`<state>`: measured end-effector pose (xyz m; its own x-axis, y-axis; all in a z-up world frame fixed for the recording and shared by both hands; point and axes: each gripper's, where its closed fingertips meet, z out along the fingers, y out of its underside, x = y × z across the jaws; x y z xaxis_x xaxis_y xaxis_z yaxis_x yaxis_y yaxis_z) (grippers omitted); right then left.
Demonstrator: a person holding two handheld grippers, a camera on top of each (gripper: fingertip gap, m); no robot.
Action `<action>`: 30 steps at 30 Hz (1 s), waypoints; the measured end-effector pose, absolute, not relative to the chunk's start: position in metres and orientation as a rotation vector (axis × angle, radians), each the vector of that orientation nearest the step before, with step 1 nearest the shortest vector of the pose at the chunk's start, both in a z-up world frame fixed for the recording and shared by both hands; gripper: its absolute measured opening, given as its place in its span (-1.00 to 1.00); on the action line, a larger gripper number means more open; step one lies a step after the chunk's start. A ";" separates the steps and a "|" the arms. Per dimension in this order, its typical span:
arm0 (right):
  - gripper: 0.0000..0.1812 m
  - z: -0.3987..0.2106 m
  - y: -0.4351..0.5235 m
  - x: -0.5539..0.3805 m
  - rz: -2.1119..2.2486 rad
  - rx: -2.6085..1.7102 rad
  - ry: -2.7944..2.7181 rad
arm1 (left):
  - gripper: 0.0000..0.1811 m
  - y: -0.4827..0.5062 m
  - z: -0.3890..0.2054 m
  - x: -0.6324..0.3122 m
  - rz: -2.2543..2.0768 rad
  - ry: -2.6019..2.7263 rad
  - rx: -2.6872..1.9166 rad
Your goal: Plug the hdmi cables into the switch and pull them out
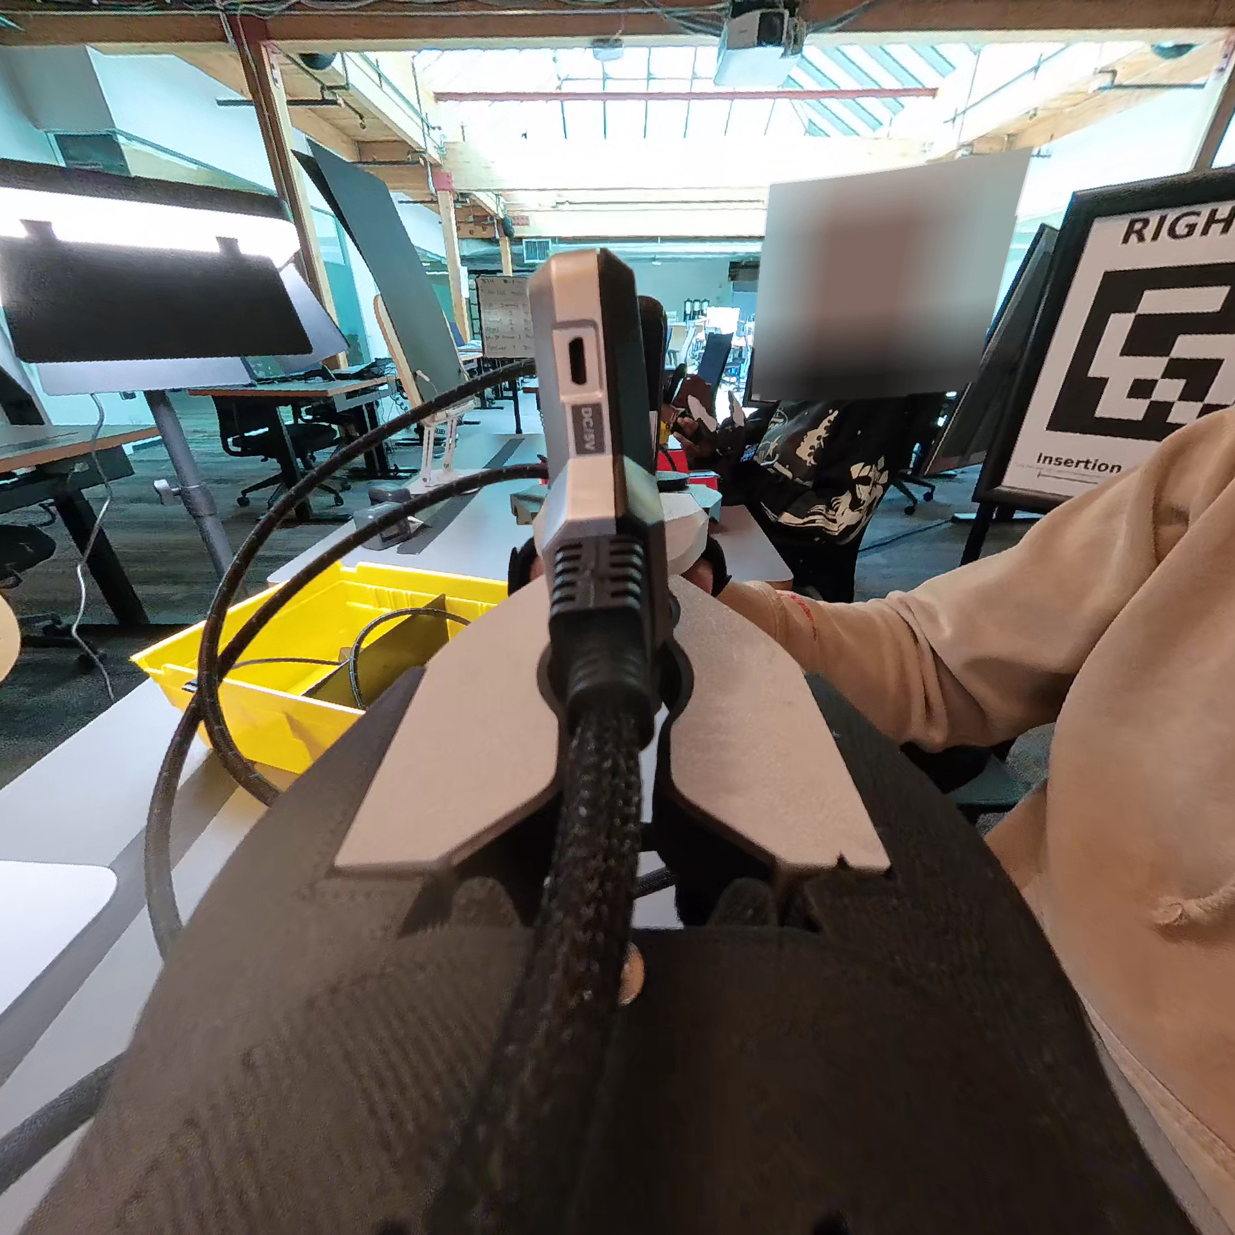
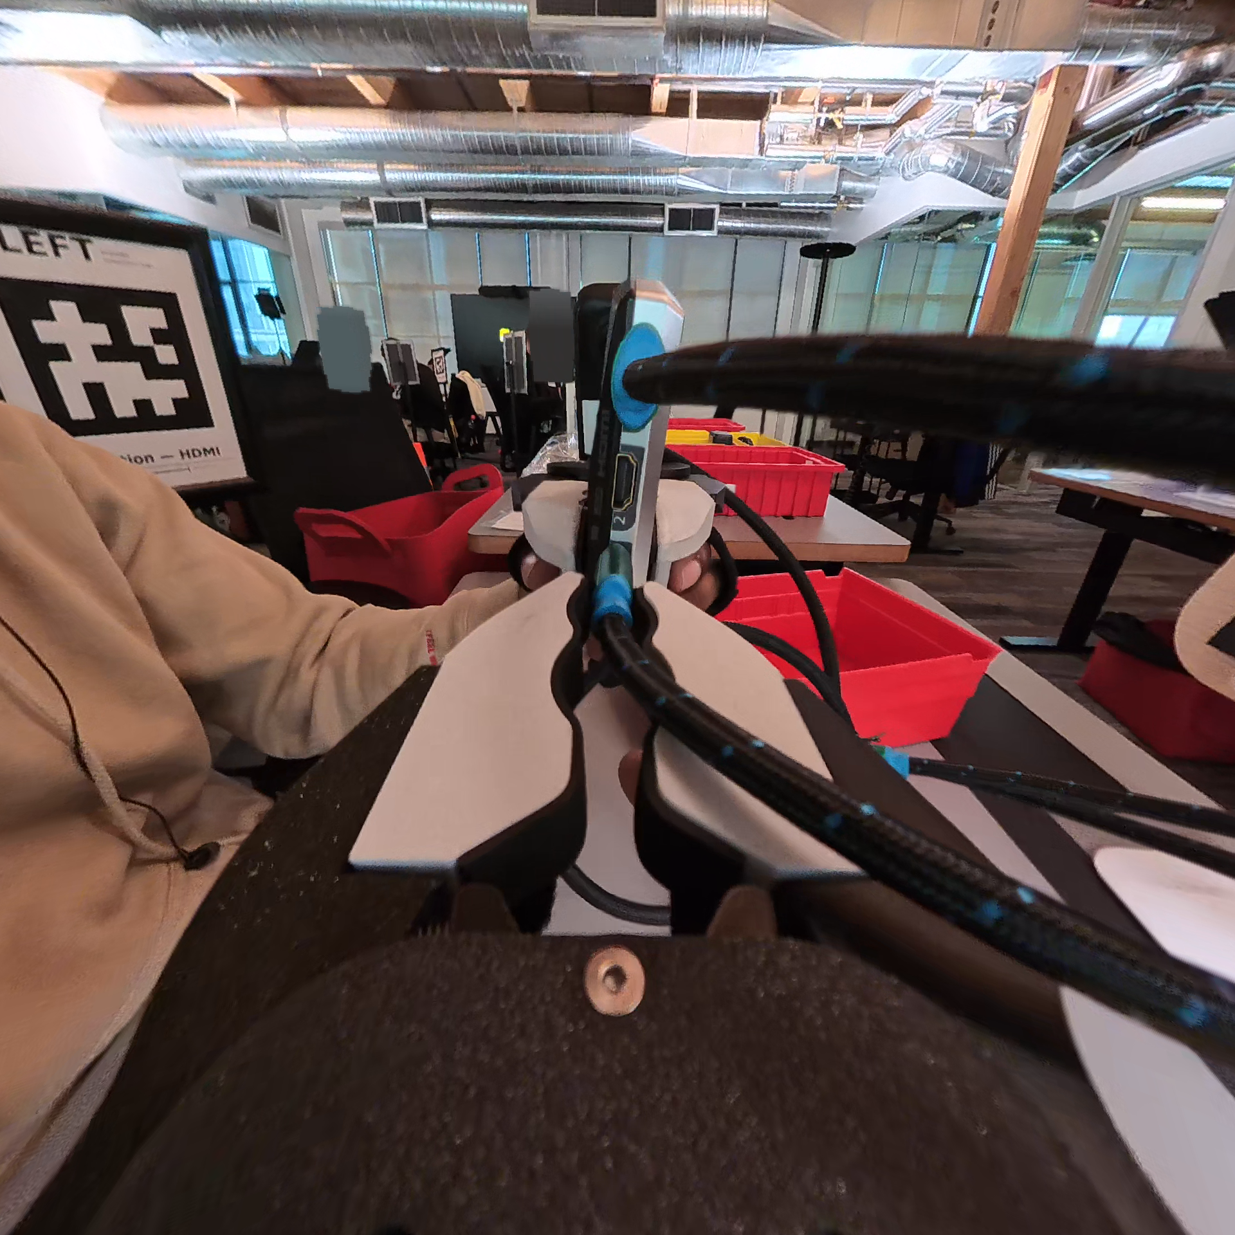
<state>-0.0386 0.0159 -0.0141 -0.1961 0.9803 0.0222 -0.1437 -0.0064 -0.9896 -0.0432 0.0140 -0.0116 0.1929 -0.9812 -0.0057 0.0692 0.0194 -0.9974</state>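
The silver and black HDMI switch (image 1: 588, 401) stands on edge in the air between my two grippers. My left gripper (image 1: 601, 641) is shut on a black ribbed HDMI plug (image 1: 598, 601) that sits in the switch's near edge; its braided black cable runs back over the gripper. In the right wrist view my right gripper (image 2: 611, 621) is shut on a blue-collared plug (image 2: 611, 595) seated in the opposite edge of the switch (image 2: 631, 428). Above it is an empty port (image 2: 625, 478), and a second blue-collared cable (image 2: 638, 381) is plugged in higher up. The left gripper's white fingers (image 2: 551, 521) show behind the switch.
A yellow bin (image 1: 301, 641) with cables sits on the grey table (image 1: 67, 835) at left. A red bin (image 2: 869, 655) and a red tub (image 2: 401, 534) lie beyond. Black-and-white marker boards (image 1: 1136, 347) (image 2: 100, 347) stand on either side. A tan sleeve (image 1: 1002, 635) reaches in. Both grippers' tips are close together, under 4 cm apart.
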 end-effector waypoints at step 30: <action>-0.88 -0.034 0.035 -0.017 1.467 -0.967 -1.280 | -0.75 0.033 -0.033 -0.024 -1.005 1.001 -1.366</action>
<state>-0.0169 0.0351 -0.0339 -0.2567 0.9664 0.0145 -0.1456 -0.0238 -0.9891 -0.0237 0.0333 -0.0331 0.2800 -0.9597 0.0226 -0.0195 -0.0293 -0.9994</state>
